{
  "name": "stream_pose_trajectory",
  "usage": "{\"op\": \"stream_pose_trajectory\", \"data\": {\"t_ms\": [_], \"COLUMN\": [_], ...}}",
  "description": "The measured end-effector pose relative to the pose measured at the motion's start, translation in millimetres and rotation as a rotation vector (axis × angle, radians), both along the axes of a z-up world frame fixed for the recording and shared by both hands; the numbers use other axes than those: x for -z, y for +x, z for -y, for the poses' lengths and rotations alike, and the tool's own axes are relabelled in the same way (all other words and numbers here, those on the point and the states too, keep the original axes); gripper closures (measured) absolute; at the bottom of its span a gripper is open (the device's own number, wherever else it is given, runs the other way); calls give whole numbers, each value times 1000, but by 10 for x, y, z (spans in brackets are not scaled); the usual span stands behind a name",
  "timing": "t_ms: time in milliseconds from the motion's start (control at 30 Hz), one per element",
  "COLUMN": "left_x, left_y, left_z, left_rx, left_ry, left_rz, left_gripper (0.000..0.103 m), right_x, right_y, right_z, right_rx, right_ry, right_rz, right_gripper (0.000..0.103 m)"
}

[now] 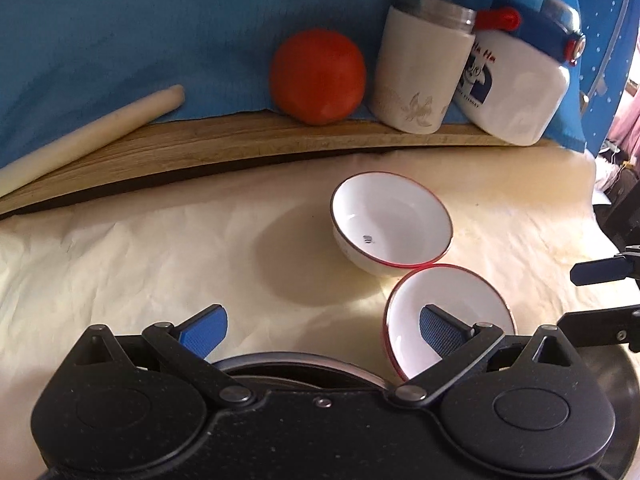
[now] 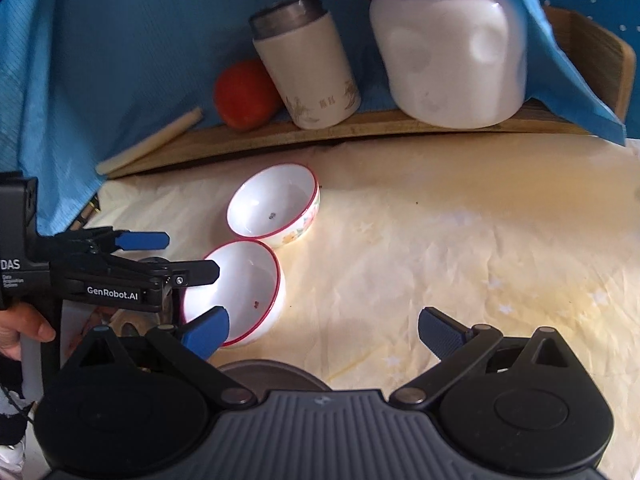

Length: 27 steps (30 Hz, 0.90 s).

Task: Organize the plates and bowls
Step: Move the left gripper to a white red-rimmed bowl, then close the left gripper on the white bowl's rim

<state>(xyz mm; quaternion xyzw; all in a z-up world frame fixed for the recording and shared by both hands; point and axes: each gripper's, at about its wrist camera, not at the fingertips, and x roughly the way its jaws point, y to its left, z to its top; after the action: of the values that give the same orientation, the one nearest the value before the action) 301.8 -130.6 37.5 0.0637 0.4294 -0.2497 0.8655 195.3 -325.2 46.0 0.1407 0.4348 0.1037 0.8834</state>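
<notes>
**Currently: Two Bowls on Worktop, Both Claws Wide**

Far bowl (image 1: pixel 392 224) and near bowl (image 1: pixel 448 316) sit touching, rim to rim, on the cream-covered worktop (image 1: pixel 140 248). Left claw (image 1: pixel 324 330) is spread wide, empty, its right pad over the near bowl. Right claw (image 2: pixel 324 330) is likewise wide, empty, beside that bowl.

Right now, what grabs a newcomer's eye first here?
Two white red-rimmed bowls on the cream paper: the far bowl with flowers on its side, and the near bowl close in front of it. Behind them, on the wooden shelf against blue cloth, sit an orange-red round fruit, a cream steel-topped flask and a white jug with a blue-and-red lid. Both the left gripper and the right gripper are open and empty.
</notes>
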Motion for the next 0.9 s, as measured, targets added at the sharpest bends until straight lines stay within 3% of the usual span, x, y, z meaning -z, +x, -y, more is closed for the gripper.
{"op": "stream_pose_trajectory", "data": {"t_ms": [533,767,900], "left_x": [32,61,52], "left_y": [31,47,54], "left_z": [33,23,-1], "left_rx": [60,70,75], "left_ry": [-4,-21,-55], "left_rz": [-10,-30,-59], "left_gripper": [4,20,28], "right_x": [100,132,140], "right_y": [227,251,269], "right_z": [-263,-324,-321], "right_rx": [-32,-38,-63], "right_ry": [-29,-41,23], "right_rz": [-53,-67,-81], "right_gripper": [2,23,26]}}
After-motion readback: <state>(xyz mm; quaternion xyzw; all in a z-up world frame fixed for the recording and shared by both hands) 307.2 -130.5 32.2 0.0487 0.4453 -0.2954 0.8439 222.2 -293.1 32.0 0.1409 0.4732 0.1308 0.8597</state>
